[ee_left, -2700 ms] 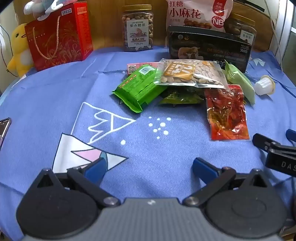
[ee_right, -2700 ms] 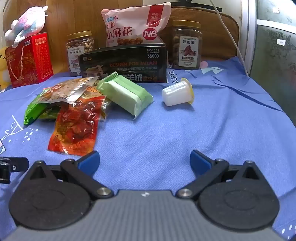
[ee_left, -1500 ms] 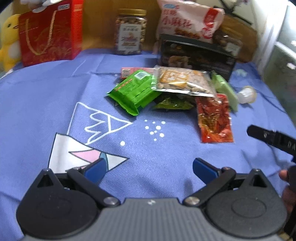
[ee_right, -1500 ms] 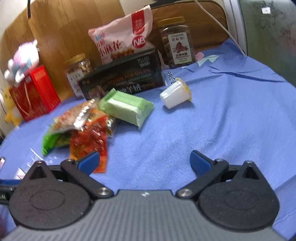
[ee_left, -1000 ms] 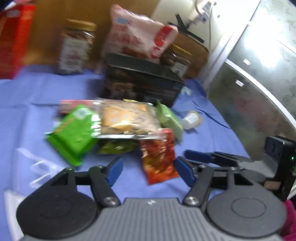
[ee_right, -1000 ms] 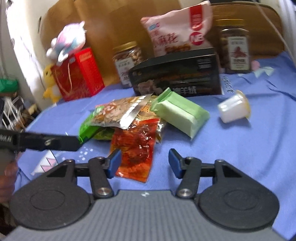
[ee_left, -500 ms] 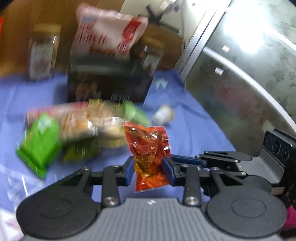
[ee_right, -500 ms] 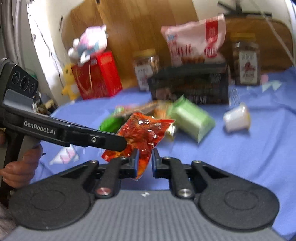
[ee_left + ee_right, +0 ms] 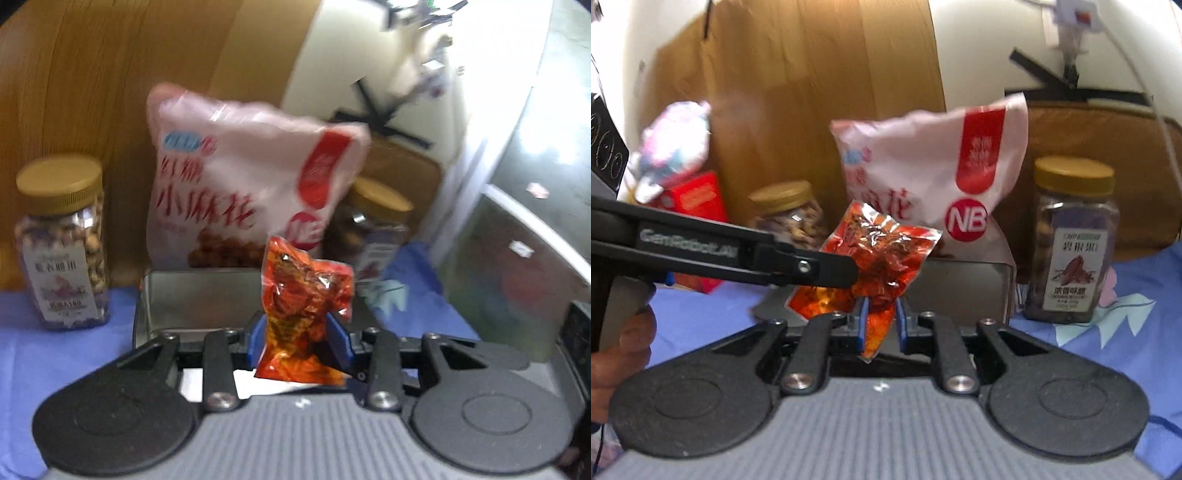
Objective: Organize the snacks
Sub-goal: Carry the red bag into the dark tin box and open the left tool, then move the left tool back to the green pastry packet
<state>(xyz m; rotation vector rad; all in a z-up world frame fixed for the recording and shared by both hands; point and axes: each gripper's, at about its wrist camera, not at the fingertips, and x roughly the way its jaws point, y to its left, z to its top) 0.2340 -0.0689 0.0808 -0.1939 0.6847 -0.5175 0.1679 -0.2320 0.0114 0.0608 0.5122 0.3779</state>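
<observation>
We pinch the red snack packet in both the left gripper and the right gripper above the metal box; opposing pulls may tear it.

1. A surface spread with a blue cloth carries the things.
2. On it stand a gold-lidded nut jar, a second jar and a dark box.
3. A red box stands at the left.
</observation>
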